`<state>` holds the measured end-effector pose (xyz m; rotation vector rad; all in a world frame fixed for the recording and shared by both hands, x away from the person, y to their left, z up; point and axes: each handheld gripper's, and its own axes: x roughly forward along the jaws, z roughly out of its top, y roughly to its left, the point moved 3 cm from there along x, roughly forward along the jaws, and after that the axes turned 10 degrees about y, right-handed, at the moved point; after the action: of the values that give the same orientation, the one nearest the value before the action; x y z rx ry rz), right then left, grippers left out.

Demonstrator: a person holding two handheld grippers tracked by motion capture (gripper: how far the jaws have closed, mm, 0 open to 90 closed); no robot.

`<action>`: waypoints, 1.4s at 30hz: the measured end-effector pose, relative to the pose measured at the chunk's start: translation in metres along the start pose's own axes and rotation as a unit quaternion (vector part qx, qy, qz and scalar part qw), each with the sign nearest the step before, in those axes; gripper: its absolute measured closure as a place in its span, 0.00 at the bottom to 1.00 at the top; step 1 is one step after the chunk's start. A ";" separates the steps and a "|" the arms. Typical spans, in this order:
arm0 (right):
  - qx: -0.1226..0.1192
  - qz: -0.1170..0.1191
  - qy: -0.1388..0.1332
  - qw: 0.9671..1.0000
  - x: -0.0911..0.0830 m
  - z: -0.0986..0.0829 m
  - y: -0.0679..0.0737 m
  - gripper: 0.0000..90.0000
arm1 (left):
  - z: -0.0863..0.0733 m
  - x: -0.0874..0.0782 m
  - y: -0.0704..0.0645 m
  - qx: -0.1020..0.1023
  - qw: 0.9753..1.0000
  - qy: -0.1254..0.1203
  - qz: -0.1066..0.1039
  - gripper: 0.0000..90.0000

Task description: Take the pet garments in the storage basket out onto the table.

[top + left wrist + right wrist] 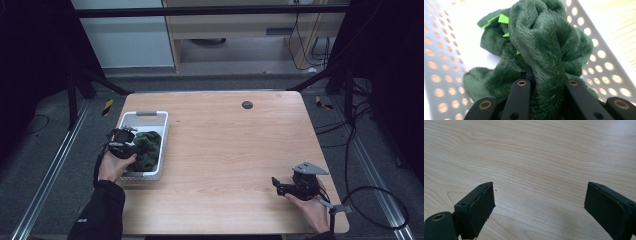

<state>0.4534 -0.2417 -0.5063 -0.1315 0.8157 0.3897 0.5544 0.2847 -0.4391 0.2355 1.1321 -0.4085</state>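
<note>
Green plush cloth (544, 50) between left hand-held gripper's (546, 87) jaws.

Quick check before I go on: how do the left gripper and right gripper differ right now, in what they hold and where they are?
The left gripper is shut on the green plush cloth; the right gripper is open with nothing between its jaws. The left gripper sits inside the white perforated basket at the table's left side; the right gripper hovers over bare wooden table near the front right corner. Both are black, two-jawed and hand-held.
</note>
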 end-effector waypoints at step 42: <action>-0.002 -0.009 -0.014 1.000 -0.004 0.001 -0.002 0.11 | 0.002 -0.140 -0.027 0.067 0.988 -0.141 0.002 0.91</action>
<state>0.4522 -0.2441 -0.5030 -0.1374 0.7852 0.3759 0.4936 0.2876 -0.3102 0.2880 0.8265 -0.5000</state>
